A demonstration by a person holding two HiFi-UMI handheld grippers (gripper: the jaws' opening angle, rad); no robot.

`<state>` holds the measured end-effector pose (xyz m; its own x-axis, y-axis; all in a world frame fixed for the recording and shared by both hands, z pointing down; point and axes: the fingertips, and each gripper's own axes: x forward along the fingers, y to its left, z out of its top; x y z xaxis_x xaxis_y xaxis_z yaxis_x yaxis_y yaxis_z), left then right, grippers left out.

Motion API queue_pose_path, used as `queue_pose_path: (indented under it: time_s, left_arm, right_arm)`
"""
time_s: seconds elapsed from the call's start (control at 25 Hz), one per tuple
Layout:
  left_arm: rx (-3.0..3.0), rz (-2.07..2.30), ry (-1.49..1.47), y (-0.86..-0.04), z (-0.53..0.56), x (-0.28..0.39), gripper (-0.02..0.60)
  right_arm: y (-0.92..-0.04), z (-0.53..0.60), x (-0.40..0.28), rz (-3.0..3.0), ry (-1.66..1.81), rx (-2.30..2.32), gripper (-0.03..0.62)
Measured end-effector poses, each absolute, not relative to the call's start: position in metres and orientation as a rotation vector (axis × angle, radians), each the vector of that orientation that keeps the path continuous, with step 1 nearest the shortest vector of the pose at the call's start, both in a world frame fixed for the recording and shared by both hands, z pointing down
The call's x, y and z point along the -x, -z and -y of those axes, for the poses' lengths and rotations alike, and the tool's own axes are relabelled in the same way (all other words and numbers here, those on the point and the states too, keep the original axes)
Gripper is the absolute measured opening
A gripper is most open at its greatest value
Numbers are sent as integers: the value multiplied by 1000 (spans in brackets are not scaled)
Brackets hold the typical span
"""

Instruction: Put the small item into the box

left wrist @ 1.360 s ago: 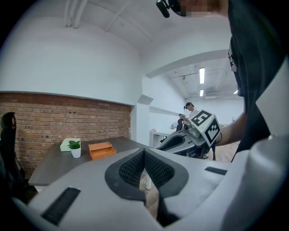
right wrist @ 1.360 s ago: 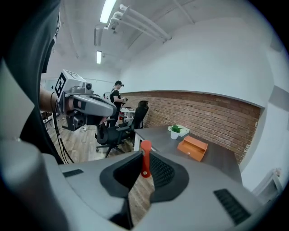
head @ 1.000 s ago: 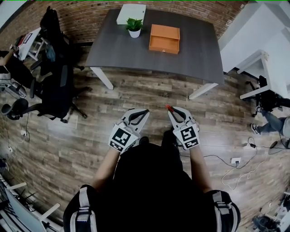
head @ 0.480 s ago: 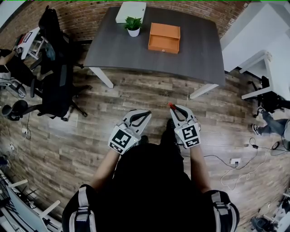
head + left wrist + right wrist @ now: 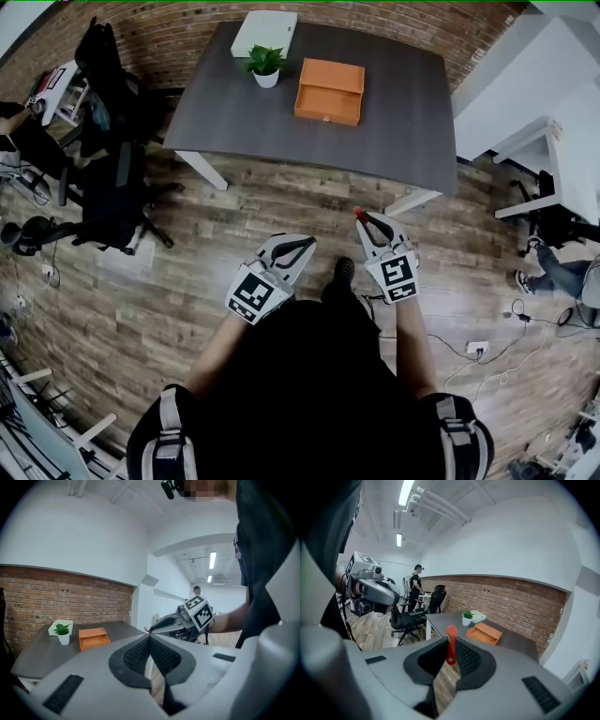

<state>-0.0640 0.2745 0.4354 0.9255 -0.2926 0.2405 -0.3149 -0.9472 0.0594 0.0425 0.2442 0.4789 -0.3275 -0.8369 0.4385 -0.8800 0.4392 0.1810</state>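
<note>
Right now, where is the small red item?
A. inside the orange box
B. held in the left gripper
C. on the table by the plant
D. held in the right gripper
D: the right gripper view shows the red item pinched between the jaws of the right gripper; the left gripper is shut on nothing, and the orange box sits ahead on the table.

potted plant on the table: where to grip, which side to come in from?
I'd grip the potted plant by its white pot, low, jaws level across the round wall; leaves cover the top. Come from the near table edge: orange box stands to its right, white box behind.
</note>
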Motion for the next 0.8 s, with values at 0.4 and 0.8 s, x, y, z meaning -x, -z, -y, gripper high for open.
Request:
queue_pose_path:
  time_s: [0.4, 0.8]
  left_arm:
    - [-3004, 523, -396, -425, -238, -1, 21]
    - [-2973, 661, -439, -421, -209, -47, 21]
  right_arm:
    - [-485, -210, -105, 2262, -126, -1403, 64]
    - [-488, -173, -159, 2327, -121, -1347, 64]
